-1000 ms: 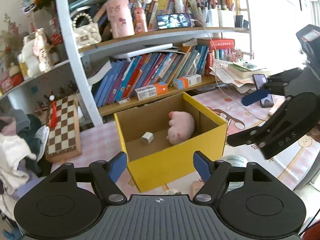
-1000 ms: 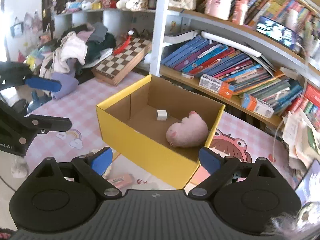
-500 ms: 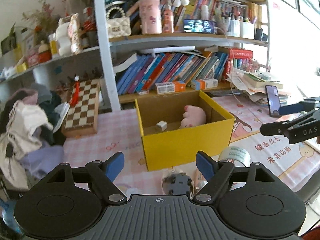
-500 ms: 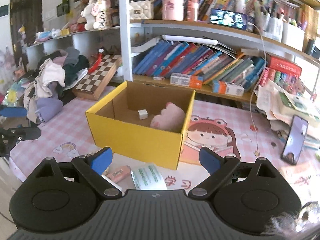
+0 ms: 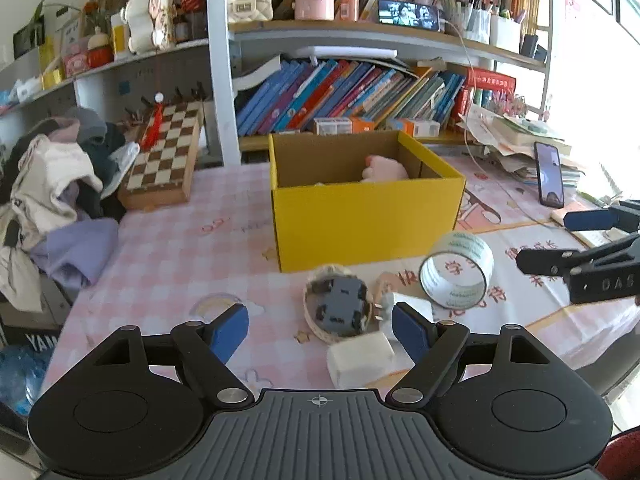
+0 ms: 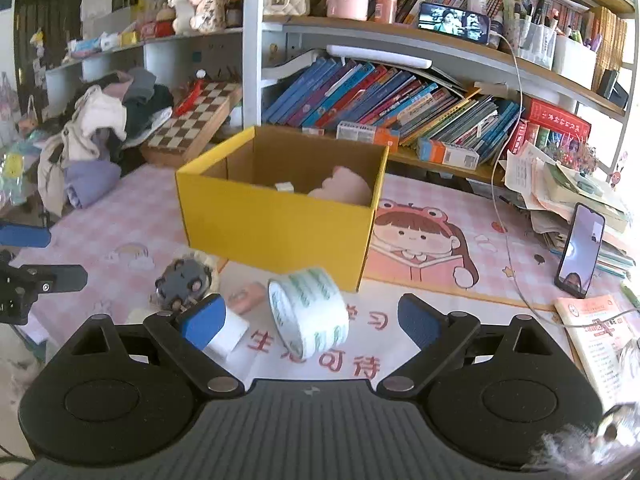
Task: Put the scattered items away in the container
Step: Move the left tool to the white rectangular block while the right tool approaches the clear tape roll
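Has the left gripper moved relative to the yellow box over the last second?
Yes. The left gripper has backed away from the yellow box, which now sits farther off.

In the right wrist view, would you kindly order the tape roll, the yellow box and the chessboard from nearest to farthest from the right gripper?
From the right gripper:
1. Tape roll, on its side on the mat, between the open fingers.
2. Yellow box, just behind the tape, mid-table.
3. Chessboard, far left, leaning by the shelf.
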### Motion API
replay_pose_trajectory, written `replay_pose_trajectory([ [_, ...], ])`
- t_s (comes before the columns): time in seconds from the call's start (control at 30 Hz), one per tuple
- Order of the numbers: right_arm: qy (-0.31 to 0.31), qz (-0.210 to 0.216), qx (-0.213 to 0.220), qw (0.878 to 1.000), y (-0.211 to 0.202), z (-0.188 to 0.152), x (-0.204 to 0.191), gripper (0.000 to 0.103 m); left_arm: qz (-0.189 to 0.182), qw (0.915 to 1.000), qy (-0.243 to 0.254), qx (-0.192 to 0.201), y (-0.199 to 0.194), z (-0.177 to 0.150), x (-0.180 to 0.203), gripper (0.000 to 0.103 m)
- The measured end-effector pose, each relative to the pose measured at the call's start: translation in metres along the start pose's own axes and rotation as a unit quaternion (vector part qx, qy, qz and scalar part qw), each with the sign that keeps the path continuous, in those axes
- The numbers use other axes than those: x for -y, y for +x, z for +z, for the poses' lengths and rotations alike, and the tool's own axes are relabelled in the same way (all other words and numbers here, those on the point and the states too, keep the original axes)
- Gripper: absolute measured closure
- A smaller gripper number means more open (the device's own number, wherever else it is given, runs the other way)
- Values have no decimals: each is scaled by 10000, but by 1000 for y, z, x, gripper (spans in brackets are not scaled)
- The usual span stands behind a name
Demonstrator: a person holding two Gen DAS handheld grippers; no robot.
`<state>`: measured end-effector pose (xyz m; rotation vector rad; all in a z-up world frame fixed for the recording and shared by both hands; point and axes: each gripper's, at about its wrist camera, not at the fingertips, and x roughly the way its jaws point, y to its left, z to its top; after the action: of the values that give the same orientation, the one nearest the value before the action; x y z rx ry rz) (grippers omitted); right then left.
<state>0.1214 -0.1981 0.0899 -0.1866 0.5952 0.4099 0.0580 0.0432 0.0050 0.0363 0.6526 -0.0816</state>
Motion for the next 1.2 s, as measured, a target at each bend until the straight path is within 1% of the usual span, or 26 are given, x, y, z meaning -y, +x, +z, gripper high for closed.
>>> replay_pose_trajectory([
  [0.13,-57,-62,-74,9999,3,-14,-8,9,68,10000,59,33,0,-10,7,22],
  [0.23,-18,-191,-94,9998,4,-24,-11,9,90,9999,134,9,2,-15,15,22],
  [0.4,88,-350,-152,9992,8,-39,-13,9,33,9996,236,-182,10,-26,26,22],
  [0.53,74,-341,-354,9988,14,-49,-14,9,-26,9988,348,-346,17,-32,33,22],
  [0.7,70,-328,-456,9984,16,-53,-13,9,-57,9983,386,-435,22,-37,37,22],
  [0.93,87,-280,-688,9972,23,-57,-10,9,-79,9977,300,-609,32,-42,38,22],
  [1.2,105,-297,-742,9967,31,-55,-5,12,-22,9975,190,-677,41,-41,36,22],
])
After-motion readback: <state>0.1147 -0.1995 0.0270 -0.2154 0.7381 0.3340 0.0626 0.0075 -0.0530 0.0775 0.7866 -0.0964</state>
